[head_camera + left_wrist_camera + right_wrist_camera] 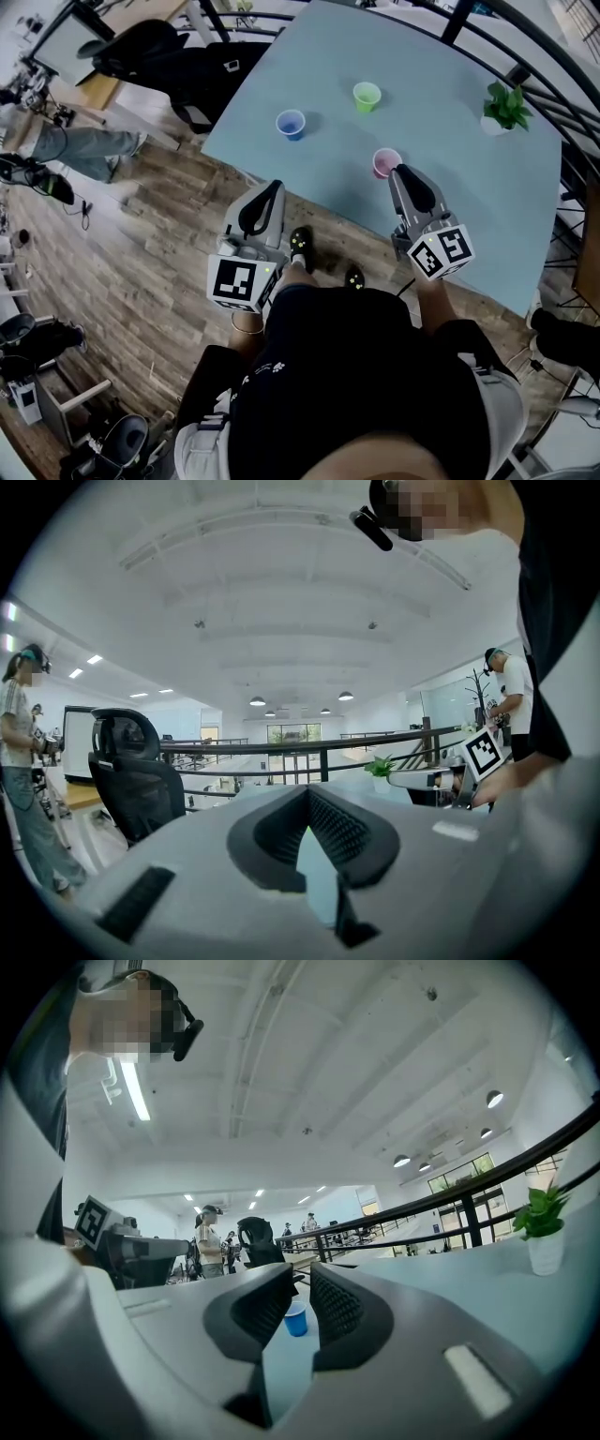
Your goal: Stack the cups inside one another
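Note:
Three cups stand upright and apart on the pale blue table (469, 178): a blue cup (292, 124) at the left, a green cup (367, 96) farther back, and a pink cup (384, 162) nearest me. My right gripper (401, 172) sits over the table with its tip just right of the pink cup. Its jaws are a narrow slit apart, with nothing between them. In the right gripper view that slit (300, 1277) frames the far blue cup (296, 1319). My left gripper (273, 188) hangs at the table's near edge, below the blue cup. Its tips (305, 791) meet, holding nothing.
A small potted plant (504, 107) stands at the table's far right corner. A dark railing (525, 66) curves behind the table. A black office chair (131, 771) and bags (187, 66) stand to the left on the wooden floor (141, 272). Other people stand in the background.

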A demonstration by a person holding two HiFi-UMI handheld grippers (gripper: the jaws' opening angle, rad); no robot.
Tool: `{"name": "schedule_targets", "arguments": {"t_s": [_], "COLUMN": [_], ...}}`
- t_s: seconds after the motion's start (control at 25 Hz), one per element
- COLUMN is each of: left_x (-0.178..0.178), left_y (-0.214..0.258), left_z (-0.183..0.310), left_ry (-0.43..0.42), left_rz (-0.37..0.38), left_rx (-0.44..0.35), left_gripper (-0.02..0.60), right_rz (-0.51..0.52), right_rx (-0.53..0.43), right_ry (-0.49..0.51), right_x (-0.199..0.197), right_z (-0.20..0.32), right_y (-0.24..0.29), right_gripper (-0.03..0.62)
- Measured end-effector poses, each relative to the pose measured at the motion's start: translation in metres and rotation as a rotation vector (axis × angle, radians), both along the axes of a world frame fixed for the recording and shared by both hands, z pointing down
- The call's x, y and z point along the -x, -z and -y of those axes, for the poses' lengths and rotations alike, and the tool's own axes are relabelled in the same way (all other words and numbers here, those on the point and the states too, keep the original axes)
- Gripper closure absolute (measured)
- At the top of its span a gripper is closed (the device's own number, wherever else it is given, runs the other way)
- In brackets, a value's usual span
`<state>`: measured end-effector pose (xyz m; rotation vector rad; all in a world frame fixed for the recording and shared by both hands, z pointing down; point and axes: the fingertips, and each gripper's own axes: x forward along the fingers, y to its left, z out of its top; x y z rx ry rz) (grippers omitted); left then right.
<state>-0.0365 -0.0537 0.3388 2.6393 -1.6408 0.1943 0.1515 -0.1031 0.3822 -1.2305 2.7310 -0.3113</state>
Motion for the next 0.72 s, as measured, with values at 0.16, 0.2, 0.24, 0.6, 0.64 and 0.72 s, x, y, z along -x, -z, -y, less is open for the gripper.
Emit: {"name": "schedule_targets", "arguments": {"t_s": [0.16,0.2,0.24,0.6,0.64,0.72], "left_x": [0.003,0.003,0.003,0.004,0.004,0.004], "left_y": [-0.001,-0.001,-0.001,0.001,0.002,0.004], "left_z": [0.011,0.014,0.017,0.035,0.037,0.041], "left_ry": [-0.011,-0.012,-0.014,-0.010,-0.012,-0.015], "left_rz": [0.002,0.002,0.004,0.013,0.015,0.018], "left_rx": [0.010,0.013,0.014,0.018,0.015,0.008], "left_gripper": [0.589,0.589,0.589,0.589,0.589,0.589], "right_rz": [-0.032,-0.041,-0.054,-0.156,-0.166,-0.184], "right_rx": [0.015,0.018,0.021,0.090,0.097,0.109], "right_ry": [-0.002,-0.005,-0.009,0.002,0.003,0.003], "right_x": [0.004,0.004,0.004,0.006,0.007,0.007], "right_z": [0.010,0.012,0.015,0.034,0.036,0.040], "right_y": [-0.007,-0.010,-0.013,-0.049,-0.052,-0.057], "right_gripper": [0.517,0.510,0.505,0.386,0.366,0.347]}}
